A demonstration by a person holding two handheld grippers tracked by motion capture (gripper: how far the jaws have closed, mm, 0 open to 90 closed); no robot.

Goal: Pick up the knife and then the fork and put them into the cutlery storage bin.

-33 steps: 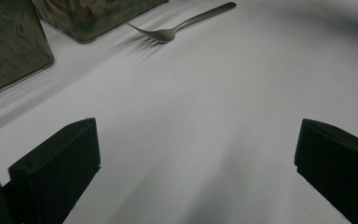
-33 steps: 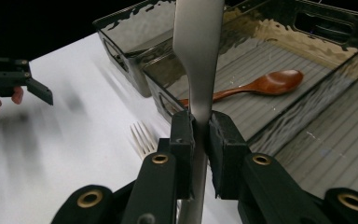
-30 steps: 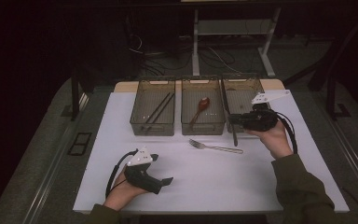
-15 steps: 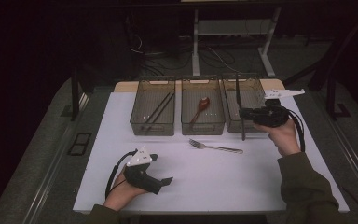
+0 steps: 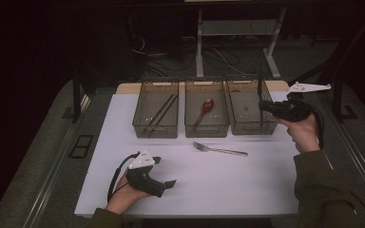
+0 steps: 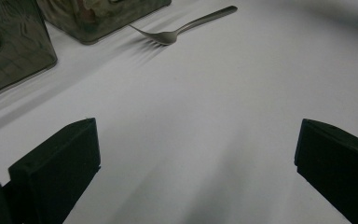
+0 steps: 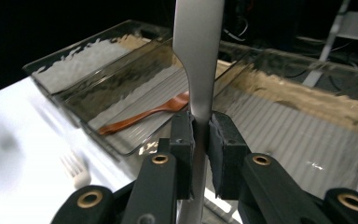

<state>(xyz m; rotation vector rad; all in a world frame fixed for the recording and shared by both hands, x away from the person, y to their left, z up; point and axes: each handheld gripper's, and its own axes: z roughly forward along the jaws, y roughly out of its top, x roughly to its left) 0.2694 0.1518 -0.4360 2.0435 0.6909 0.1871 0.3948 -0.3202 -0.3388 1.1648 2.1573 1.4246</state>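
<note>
- While the left tray (image 5: 155, 110) holds chopsticks (image 5: 160, 110) and the middle tray (image 5: 206, 109) a spoon (image 5: 205, 107), sorting looks partly done.
- Right gripper (image 7: 200, 128) pinches a knife (image 7: 197, 56) upright over the right tray (image 5: 248, 110).
- Fork (image 5: 219, 149) lies waiting on the table (image 5: 247, 185).
- Left gripper (image 5: 170, 184) rests low, jaws spread, empty.

white table (image 5: 247, 185) carries three clear bins (image 5: 206, 127), a fork (image 5: 220, 150), the left hand-held gripper (image 5: 169, 184).
</note>
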